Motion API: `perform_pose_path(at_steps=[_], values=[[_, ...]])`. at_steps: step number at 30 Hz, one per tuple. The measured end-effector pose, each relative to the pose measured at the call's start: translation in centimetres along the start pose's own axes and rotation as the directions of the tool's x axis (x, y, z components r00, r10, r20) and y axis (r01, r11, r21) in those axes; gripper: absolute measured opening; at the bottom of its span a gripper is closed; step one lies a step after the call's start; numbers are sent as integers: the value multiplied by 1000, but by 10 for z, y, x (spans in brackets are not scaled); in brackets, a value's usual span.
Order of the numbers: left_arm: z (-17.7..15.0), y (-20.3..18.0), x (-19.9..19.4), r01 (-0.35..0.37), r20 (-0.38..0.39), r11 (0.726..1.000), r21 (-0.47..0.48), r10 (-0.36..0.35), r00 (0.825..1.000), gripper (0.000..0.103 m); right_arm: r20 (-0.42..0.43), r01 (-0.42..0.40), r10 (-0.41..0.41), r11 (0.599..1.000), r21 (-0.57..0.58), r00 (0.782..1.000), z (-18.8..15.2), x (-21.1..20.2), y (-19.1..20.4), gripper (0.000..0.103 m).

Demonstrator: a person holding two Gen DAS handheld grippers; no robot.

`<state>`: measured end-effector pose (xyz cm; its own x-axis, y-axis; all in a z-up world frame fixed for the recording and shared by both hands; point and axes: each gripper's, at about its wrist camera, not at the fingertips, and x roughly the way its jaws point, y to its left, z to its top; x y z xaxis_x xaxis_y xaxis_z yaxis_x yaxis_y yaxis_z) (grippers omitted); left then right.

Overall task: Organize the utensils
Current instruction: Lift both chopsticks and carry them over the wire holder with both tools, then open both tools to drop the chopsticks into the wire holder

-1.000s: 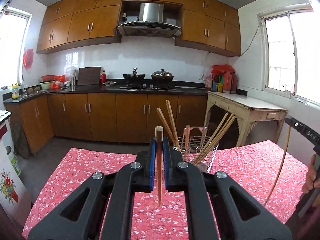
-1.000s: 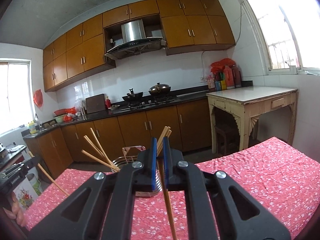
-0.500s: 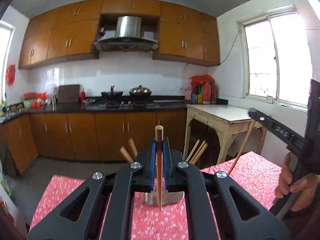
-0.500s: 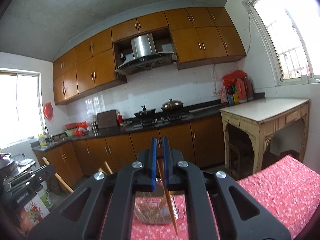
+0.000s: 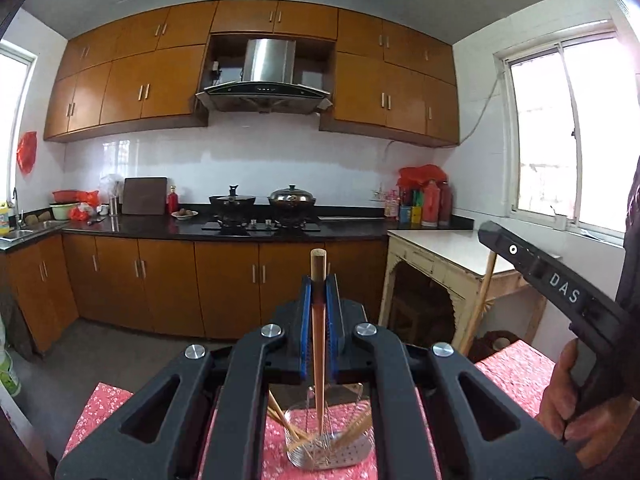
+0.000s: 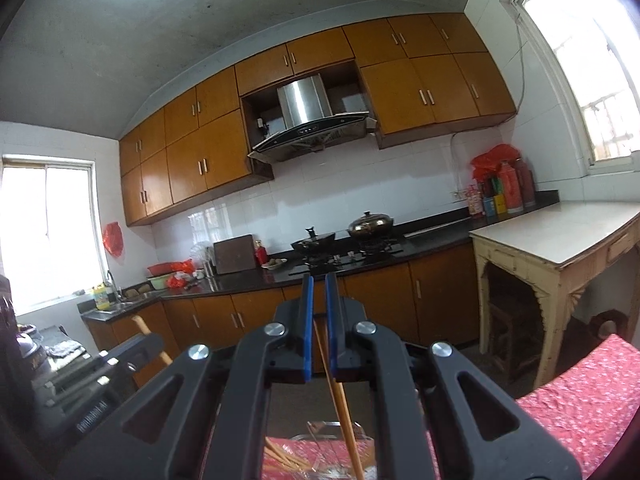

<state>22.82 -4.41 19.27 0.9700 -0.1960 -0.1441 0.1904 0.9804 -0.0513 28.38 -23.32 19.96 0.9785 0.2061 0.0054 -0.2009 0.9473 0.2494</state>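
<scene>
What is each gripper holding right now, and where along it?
Left gripper clamps a chopstick near its top end. Right gripper clamps another chopstick near its upper end.

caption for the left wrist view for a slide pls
Left gripper holds a chopstick upright above the wire utensil holder on the red floral tablecloth.

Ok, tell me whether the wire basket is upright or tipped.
Upright. The wire basket stands on the red tablecloth with its mouth up, chopsticks leaning inside, below the left tool.
</scene>
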Motion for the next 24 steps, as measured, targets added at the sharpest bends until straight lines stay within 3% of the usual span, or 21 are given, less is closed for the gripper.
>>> perform_pose_path(at_steps=[6, 13, 24], values=[[-13, 4, 31, -32, -29, 999, 2, 32, 999, 7, -6, -17, 17, 1000, 2, 1000, -7, 48, 10, 7], [-36, 16, 62, -55, -95, 998, -9, 54, 994, 7, -144, 7, -2, 999, 35, 990, -65, 105, -9, 7], [-48, 22, 72, -52, -153, 998, -25, 48, 987, 7, -225, 49, -33, 997, 66, 974, -94, 115, -33, 7]])
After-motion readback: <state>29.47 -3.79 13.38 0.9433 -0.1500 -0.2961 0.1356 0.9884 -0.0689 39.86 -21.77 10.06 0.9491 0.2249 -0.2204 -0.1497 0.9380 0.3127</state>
